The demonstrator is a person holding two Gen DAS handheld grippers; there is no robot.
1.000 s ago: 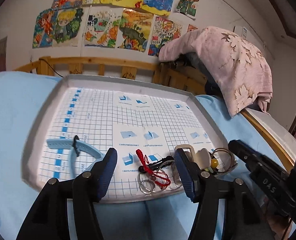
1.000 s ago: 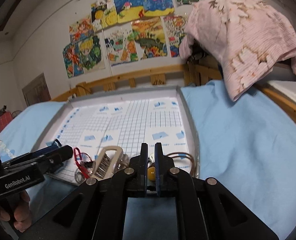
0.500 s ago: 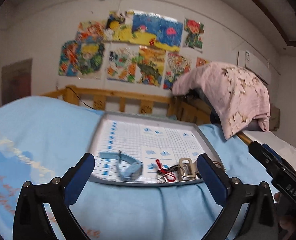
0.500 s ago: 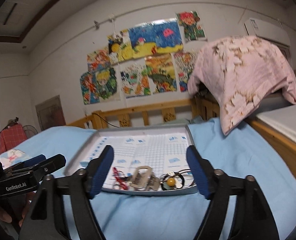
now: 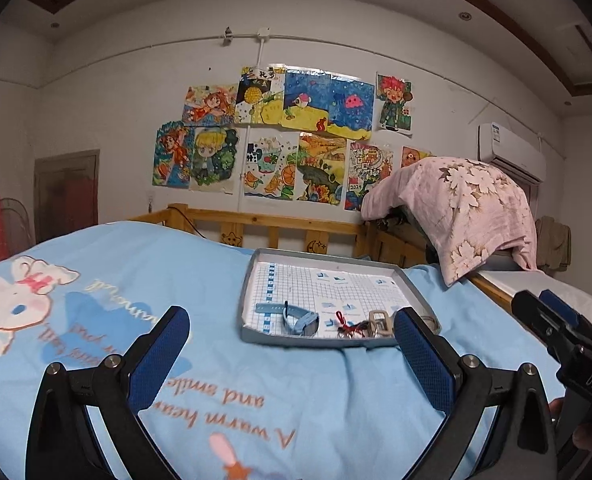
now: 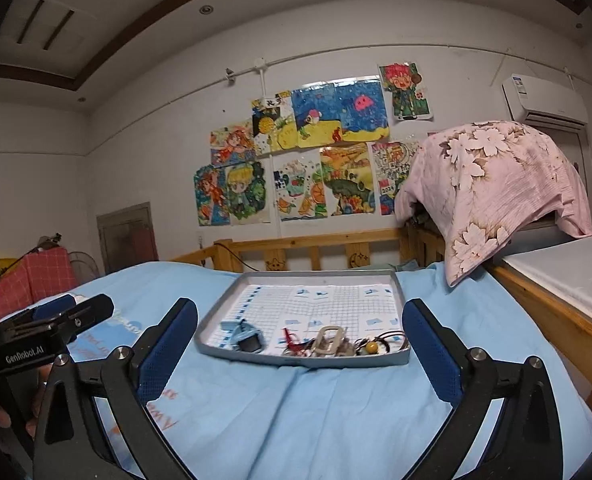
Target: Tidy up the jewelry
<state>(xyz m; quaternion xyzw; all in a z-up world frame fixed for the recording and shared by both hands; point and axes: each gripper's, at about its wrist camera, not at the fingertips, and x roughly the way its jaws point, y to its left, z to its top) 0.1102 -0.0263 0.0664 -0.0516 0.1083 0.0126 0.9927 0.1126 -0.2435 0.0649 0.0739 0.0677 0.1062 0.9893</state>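
Note:
A grey tray (image 5: 247, 300) with a grid sheet lies on the blue bed; it also shows in the right wrist view (image 6: 215, 316). Along its near edge lie a light-blue watch (image 5: 300, 318) (image 6: 245, 336), a red cord with key rings (image 5: 346, 326) (image 6: 291, 340), a beige buckle clip (image 5: 378, 322) (image 6: 330, 340) and a dark cord with a yellow bead (image 6: 372, 346). My left gripper (image 5: 291, 356) is open and empty, well back from the tray. My right gripper (image 6: 300, 348) is open and empty, also back from the tray.
The blue printed bedsheet (image 5: 175, 280) surrounds the tray. A wooden bed rail (image 5: 279, 228) runs behind it. A pink flowered blanket (image 5: 468, 208) is heaped at the right beside a white mattress edge (image 6: 568, 268). Drawings hang on the wall (image 5: 279, 136).
Both grippers pulled back and up from the tray. The right gripper, shut over the yellow bead a second ago, has opened wide; the left gripper has opened wider. The jewelry stays in the tray.

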